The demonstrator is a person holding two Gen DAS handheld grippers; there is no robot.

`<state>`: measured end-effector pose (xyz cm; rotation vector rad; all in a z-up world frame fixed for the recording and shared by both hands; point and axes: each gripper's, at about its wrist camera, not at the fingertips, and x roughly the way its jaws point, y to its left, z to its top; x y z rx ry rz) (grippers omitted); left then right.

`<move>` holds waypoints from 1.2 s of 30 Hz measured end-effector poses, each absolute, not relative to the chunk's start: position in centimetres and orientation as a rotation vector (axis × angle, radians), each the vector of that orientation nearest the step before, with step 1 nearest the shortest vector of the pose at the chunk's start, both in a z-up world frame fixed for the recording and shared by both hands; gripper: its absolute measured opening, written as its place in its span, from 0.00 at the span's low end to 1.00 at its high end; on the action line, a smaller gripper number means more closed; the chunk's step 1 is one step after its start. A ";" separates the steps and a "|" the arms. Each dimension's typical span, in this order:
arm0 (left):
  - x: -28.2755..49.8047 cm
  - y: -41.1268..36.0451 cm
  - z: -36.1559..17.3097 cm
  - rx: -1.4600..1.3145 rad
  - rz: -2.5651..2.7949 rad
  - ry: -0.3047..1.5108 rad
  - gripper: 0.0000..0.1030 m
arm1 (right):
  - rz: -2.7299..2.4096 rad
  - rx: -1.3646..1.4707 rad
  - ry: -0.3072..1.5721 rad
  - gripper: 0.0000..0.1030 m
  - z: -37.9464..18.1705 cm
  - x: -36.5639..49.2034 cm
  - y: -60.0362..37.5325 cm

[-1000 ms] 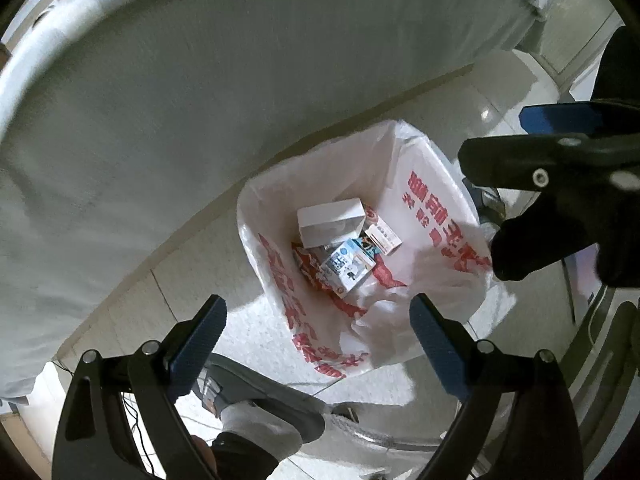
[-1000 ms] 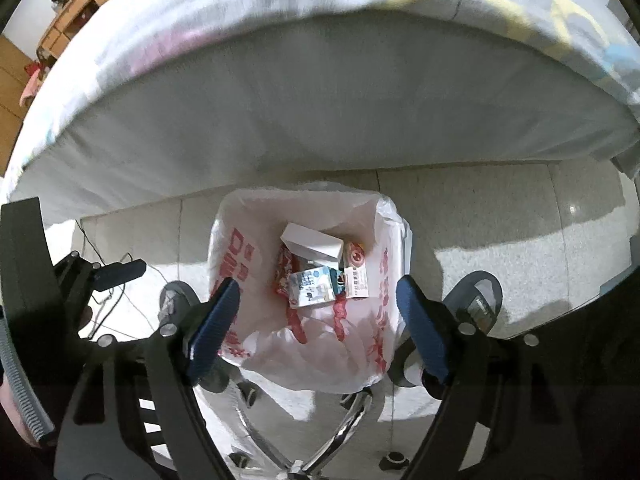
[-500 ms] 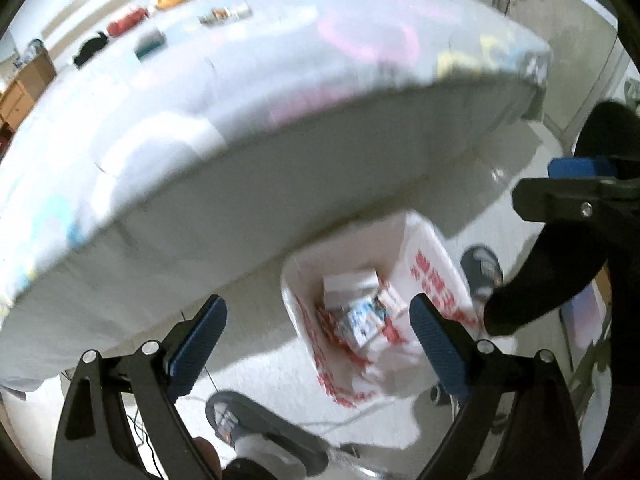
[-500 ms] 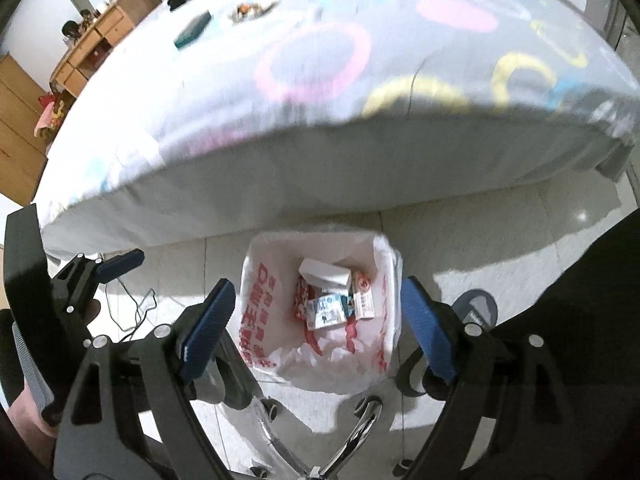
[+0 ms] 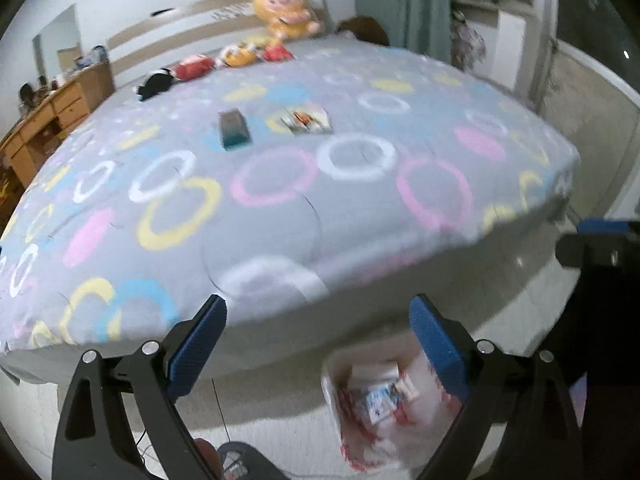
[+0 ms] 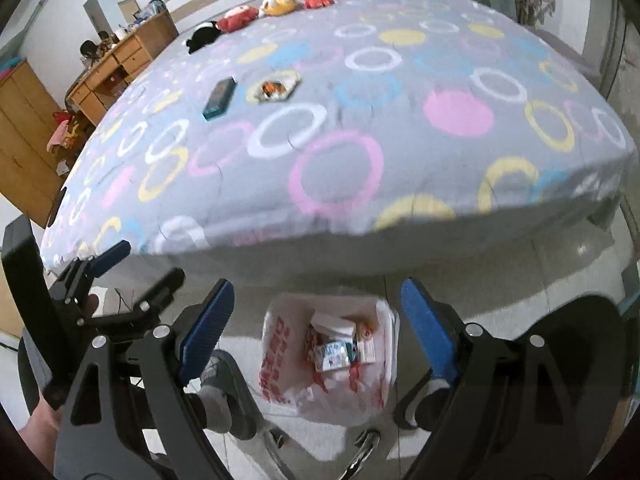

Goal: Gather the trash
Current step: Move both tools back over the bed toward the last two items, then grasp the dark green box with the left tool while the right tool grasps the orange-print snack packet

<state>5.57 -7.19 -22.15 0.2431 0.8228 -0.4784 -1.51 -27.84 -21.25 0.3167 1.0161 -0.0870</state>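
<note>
Views now lifted off the trash bag [image 6: 280, 376] at lower centre, up onto the bed [image 6: 400, 152], where a second ago only its side and the bag showed. Left gripper [image 5: 318, 340] wide open, empty; right gripper [image 6: 318, 312] likewise wide, holding nothing. Boxes already down inside the bag. Still lying on the quilt, upper centre: a dark teal box [image 6: 219, 98] and, just beside it, a crumpled wrapper [image 6: 273, 87]. Probably the next pieces to fetch, so collecting unfinished. Plush toys [image 6: 276, 3] along the far edge.
</note>
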 end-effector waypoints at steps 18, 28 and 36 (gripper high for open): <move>17.3 -4.3 -17.4 0.090 -0.372 0.706 0.88 | -0.104 0.237 0.946 0.81 -17.1 8.9 -27.5; 24.3 -5.2 -18.0 0.069 -0.365 0.732 0.88 | -0.100 0.210 0.964 0.81 -18.0 17.1 -27.1; 29.8 -6.9 -19.7 0.035 -0.329 0.793 0.88 | -0.101 0.202 0.997 0.81 -20.8 23.6 -27.1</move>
